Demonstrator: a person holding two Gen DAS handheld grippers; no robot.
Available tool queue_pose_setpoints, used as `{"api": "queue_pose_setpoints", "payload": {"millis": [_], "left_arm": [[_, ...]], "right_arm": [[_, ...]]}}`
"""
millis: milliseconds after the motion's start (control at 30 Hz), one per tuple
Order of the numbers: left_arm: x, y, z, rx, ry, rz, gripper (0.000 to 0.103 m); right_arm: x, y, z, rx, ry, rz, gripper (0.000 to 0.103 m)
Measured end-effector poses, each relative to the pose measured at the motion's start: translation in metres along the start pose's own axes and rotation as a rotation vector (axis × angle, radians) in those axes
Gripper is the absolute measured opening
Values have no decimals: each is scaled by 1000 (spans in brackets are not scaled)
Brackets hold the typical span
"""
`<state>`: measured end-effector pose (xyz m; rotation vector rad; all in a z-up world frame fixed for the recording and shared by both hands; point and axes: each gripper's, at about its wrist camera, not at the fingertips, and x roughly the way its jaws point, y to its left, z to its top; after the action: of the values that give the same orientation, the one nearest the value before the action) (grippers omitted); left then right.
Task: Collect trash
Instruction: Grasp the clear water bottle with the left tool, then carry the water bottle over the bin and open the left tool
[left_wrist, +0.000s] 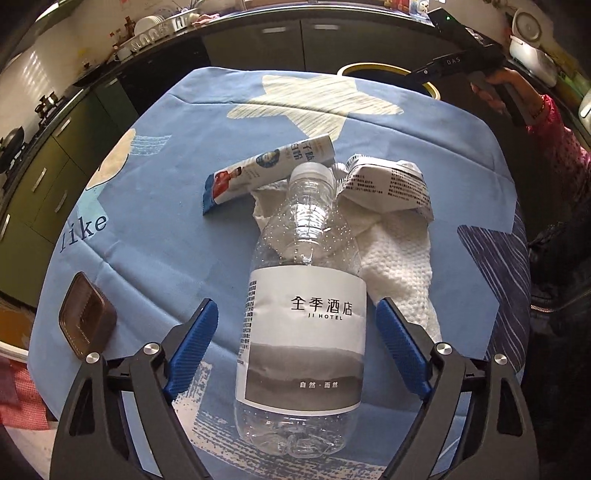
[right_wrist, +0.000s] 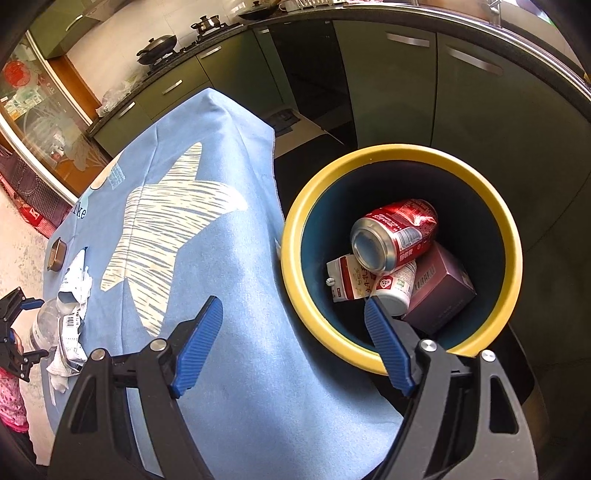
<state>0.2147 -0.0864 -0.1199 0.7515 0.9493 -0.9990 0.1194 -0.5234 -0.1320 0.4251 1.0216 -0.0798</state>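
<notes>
An empty clear plastic bottle (left_wrist: 303, 325) with a white hotel label lies on the blue tablecloth (left_wrist: 155, 240). My left gripper (left_wrist: 297, 314) is open, its blue fingers on either side of the bottle's body, apart from it. Behind the bottle lie a white paper towel (left_wrist: 399, 258), a crumpled printed paper (left_wrist: 388, 184) and a snack wrapper (left_wrist: 266, 166). My right gripper (right_wrist: 293, 306) is open and empty over the table edge beside the yellow-rimmed bin (right_wrist: 513, 236). The bin holds a red can (right_wrist: 395, 232), a small carton, a small bottle and a purple box (right_wrist: 439, 291).
A small brown square dish (left_wrist: 86, 314) sits on the table at the left. The right gripper and the hand holding it show at the far right in the left wrist view (left_wrist: 461, 59). Green kitchen cabinets (right_wrist: 406, 81) surround the table and bin.
</notes>
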Motion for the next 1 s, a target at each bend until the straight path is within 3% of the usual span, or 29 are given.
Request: {"api": "queue_pose_setpoints", "payload": {"millis": [67,367,467,1000], "left_arm": [[4,2,1,1,19,-6,78],[24,6,6,24,79,-28,76],[29,5,5,24,99,-37,71],[2,6,-15,-94,15,-15,67]], "right_arm": [[2,0,0,2,4,3,75],[8,1,0,1,15,12,75],[8,-1,-1,9,14,12,75],[13,-1,-6,13,19,36,75]]}}
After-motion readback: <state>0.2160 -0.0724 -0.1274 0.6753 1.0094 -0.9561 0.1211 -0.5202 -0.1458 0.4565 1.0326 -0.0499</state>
